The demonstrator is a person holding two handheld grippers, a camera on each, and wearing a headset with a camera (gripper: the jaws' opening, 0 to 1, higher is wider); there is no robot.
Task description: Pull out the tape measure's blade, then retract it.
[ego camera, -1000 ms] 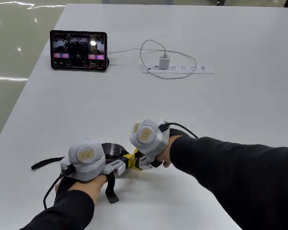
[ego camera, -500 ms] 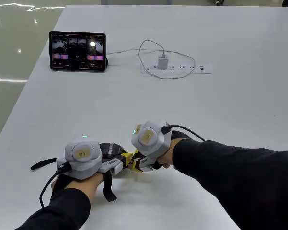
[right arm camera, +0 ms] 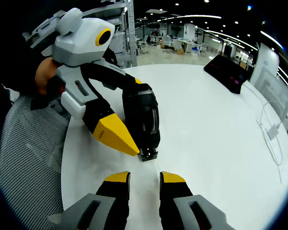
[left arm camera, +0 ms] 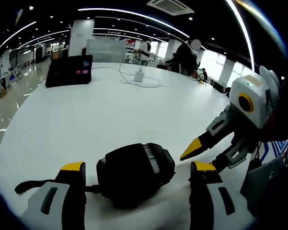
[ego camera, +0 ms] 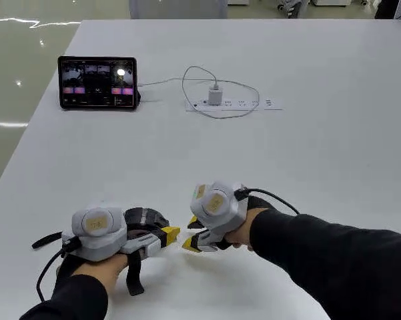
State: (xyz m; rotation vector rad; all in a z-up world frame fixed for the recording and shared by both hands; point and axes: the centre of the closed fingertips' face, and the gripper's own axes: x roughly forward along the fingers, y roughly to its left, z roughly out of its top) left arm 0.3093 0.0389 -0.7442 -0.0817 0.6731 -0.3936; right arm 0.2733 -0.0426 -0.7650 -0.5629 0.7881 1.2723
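Observation:
A black tape measure (ego camera: 147, 219) lies on the white table (ego camera: 287, 153) near its front edge, blade drawn in. My left gripper (ego camera: 161, 231) is open, its yellow-tipped jaws standing on either side of the case (left arm camera: 134, 172) with a thin gap on each side. The metal end hook (right arm camera: 148, 154) pokes out of the case toward my right gripper (right arm camera: 144, 178). That gripper is open by a narrow gap with nothing in it, a short way right of the tape measure (right arm camera: 143, 115). In the head view the right gripper (ego camera: 190, 233) points left at the case.
A dark tablet (ego camera: 97, 82) stands at the far left. A white power strip (ego camera: 233, 104) with a charger and looped cable (ego camera: 215, 95) lies behind the middle. The table's left edge (ego camera: 27, 133) drops to a glossy floor. A black strap (ego camera: 130, 280) trails from the case.
My right gripper has drawn back to the right, away from the tape measure's hook, and a gap shows between the two grippers. The left gripper has shifted slightly left. The head camera has moved.

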